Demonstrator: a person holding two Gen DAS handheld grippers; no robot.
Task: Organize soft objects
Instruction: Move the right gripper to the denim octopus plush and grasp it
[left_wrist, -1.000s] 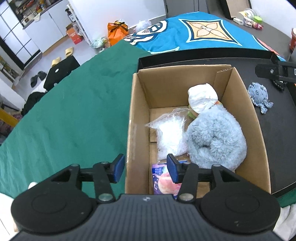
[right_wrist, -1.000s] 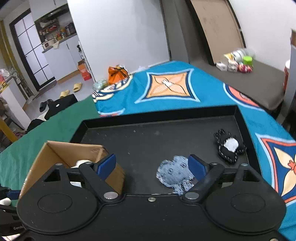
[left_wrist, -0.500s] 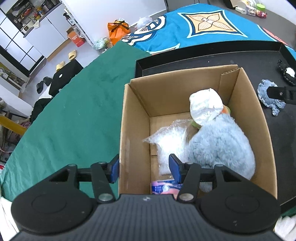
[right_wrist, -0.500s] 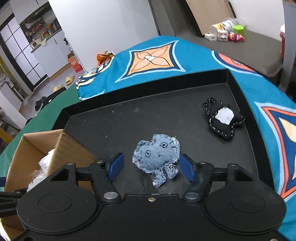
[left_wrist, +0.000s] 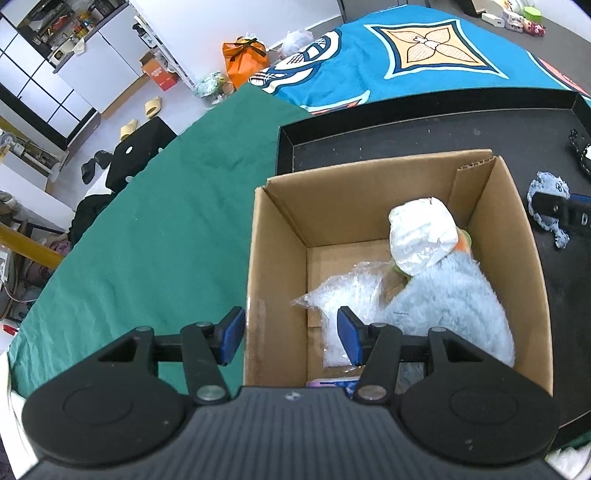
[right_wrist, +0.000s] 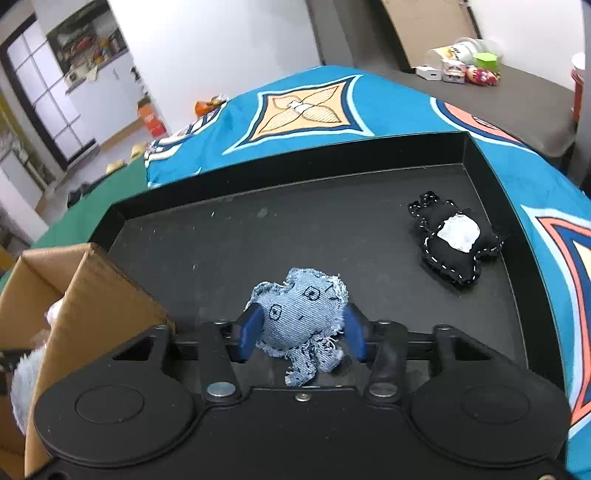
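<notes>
Tongs on the right hand (right_wrist: 301, 334) tilt steeply down over the black tray (right_wrist: 280, 173); their jaws have just been closing, and the blue pads (right_wrist: 248, 332) now press both sides of the denim octopus toy (right_wrist: 304, 314), which lies on the tray floor. The left tongs (left_wrist: 291, 334) also point steeply down, jaws apart and astride the near-left wall of the cardboard box (left_wrist: 273, 273), gripping nothing. One box stands in the tray, holding one fluffy pale-blue plush (left_wrist: 454, 295), one clear plastic bag (left_wrist: 347, 299) and one white wrapped bundle (left_wrist: 421, 234). Farther off lies one black stitched toy (right_wrist: 456, 236).
</notes>
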